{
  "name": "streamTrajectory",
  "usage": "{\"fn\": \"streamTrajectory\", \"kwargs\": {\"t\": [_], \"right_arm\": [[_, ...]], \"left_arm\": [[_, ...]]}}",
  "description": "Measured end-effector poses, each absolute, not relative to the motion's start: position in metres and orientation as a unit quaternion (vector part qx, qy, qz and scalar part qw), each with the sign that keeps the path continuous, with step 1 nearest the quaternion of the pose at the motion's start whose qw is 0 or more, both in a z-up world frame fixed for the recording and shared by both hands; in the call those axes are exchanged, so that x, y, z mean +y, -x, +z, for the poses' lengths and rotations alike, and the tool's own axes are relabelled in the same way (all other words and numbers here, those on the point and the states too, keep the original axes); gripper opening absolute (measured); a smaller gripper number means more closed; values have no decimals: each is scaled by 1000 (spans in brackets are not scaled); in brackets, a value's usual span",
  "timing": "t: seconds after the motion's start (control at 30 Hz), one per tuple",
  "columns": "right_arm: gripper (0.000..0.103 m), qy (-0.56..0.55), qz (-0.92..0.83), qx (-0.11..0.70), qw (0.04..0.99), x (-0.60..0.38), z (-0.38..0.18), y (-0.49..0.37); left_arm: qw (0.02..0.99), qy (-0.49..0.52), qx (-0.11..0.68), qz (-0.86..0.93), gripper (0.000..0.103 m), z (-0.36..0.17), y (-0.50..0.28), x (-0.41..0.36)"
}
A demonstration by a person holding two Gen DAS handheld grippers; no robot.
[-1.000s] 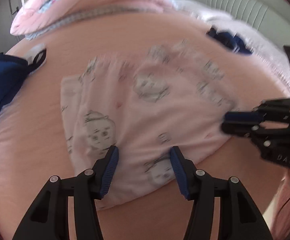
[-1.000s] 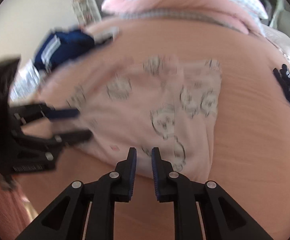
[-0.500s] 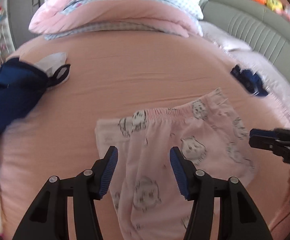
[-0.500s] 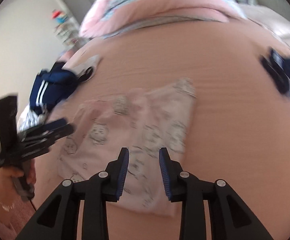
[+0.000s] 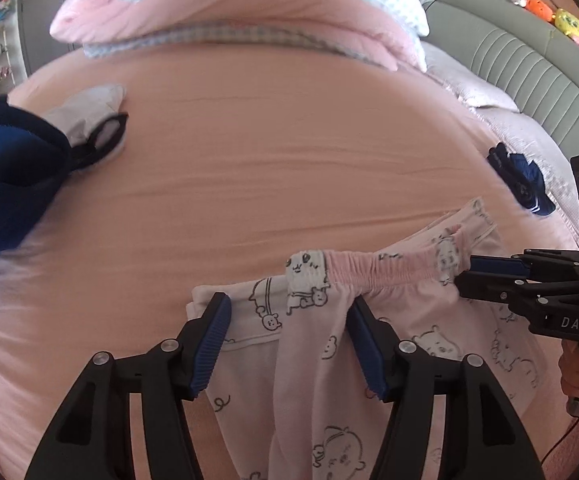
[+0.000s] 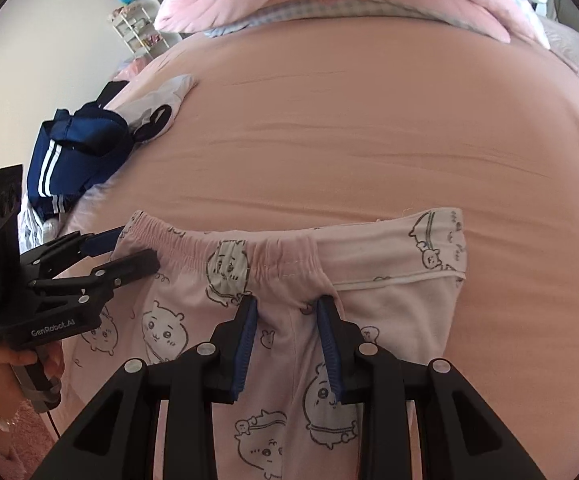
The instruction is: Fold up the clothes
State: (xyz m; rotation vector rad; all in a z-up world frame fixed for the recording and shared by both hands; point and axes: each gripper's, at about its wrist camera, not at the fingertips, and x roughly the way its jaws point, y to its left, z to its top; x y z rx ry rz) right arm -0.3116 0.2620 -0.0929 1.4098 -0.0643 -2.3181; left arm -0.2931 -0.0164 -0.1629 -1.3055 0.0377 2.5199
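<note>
The pink printed pajama pants lie on the pink bedsheet, waistband toward the pillows; their legs are cut off at the frame bottom. Your left gripper is opening, fingers wide, cloth between them but unpinched. Your right gripper stands narrower, apart over the fabric, gripping nothing. The navy striped garment is partly hidden by the left gripper. Your right hand is barely visible.

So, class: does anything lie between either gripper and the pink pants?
Nothing visible does. Both grippers are at the waistband of the pants. The left gripper has its jaws opening with fabric between them, and fabric also lies between the jaws of the right gripper.
</note>
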Motion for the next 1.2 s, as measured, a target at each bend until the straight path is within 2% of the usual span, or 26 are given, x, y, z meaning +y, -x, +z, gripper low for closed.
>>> {"fn": "streamTrajectory", "kwargs": {"t": [0.1,0.2,0.37,0.5,0.6,0.63,0.67,0.73,0.93,1.2], "right_arm": [[30,-511,-836,16,198,259,-94,306],[30,-526,-829,18,190,277,-109,304],[31,-496,-851,-42,169,304,-82,277],[31,-507,-836,14,210,277,-81,236],[31,-517,-830,59,202,270,-96,207],[31,-514,-833,57,195,274,-99,200],[31,-511,-837,55,189,278,-101,193],[31,-507,-842,40,180,286,-102,183],[31,-490,-851,5,189,285,-85,181],[31,-493,-823,26,281,195,-73,178]], "left_arm": [[133,460,64,876,58,-164,283,-20],[115,484,95,862,58,-174,279,-36],[98,465,87,876,58,-154,241,-60],[127,488,89,859,58,-156,207,-54],[134,501,124,846,58,-164,182,-46],[133,504,123,844,52,-165,175,-45],[136,507,112,844,36,-164,169,-46],[144,513,91,841,24,-162,159,-49],[159,531,62,830,21,-170,153,-53],[191,522,66,829,21,-168,141,-54]]}}
